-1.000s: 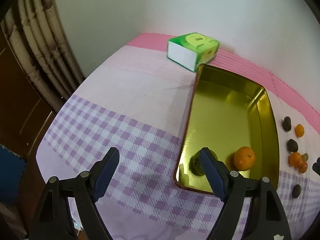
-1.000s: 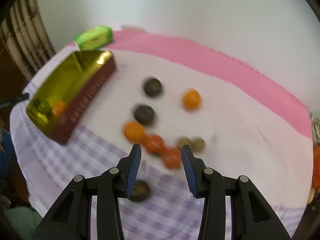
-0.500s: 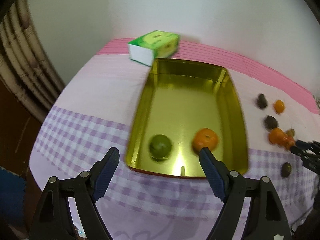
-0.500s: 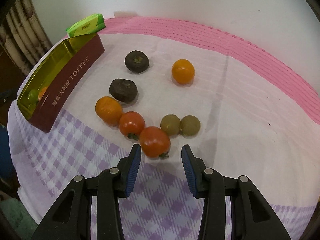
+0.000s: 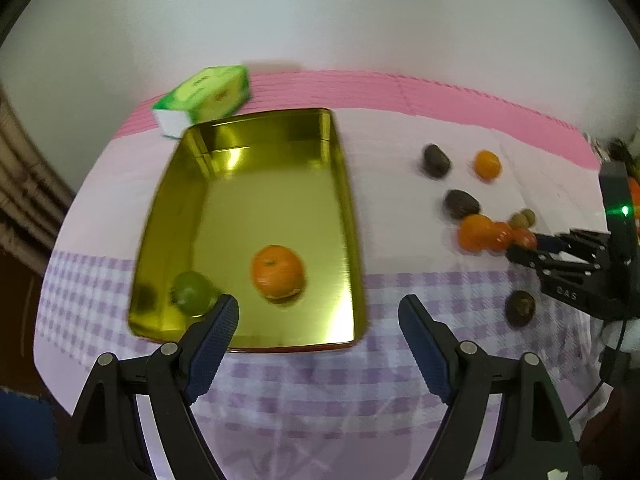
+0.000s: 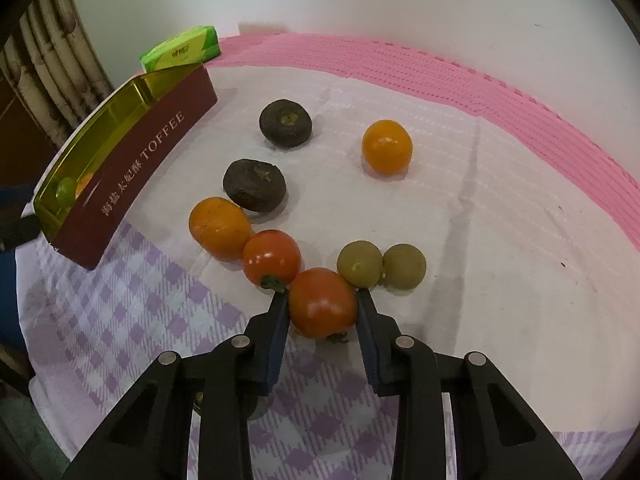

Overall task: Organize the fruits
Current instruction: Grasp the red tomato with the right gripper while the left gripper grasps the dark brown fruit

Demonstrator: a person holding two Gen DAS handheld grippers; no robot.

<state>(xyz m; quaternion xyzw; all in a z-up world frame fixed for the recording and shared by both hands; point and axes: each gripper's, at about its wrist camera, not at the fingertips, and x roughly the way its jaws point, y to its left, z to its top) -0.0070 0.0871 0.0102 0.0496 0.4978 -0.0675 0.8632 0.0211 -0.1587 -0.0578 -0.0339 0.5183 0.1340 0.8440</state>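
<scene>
A gold tin tray [image 5: 248, 216] with a dark red outer wall [image 6: 136, 168] holds an orange mandarin [image 5: 277, 273] and a green lime [image 5: 191, 293]. My left gripper [image 5: 318, 324] is open and empty above the tray's near edge. My right gripper [image 6: 322, 300] has its fingers closed against both sides of a red tomato [image 6: 322, 303] resting on the cloth. Beside it lie a second tomato [image 6: 272, 258], an orange fruit [image 6: 219, 227], two olive-green round fruits [image 6: 360, 263], two dark brown fruits [image 6: 254, 186] and a small orange [image 6: 386, 146].
A green tissue box [image 5: 204, 98] stands behind the tray. A dark fruit [image 5: 520, 307] lies on the checked cloth near my right gripper [image 5: 560, 264]. A curtain [image 6: 52, 52] hangs at the left. The table edge runs close in front.
My right gripper has moved forward and closed on the red tomato. My left gripper has swung right, so the tray now sits left of centre.
</scene>
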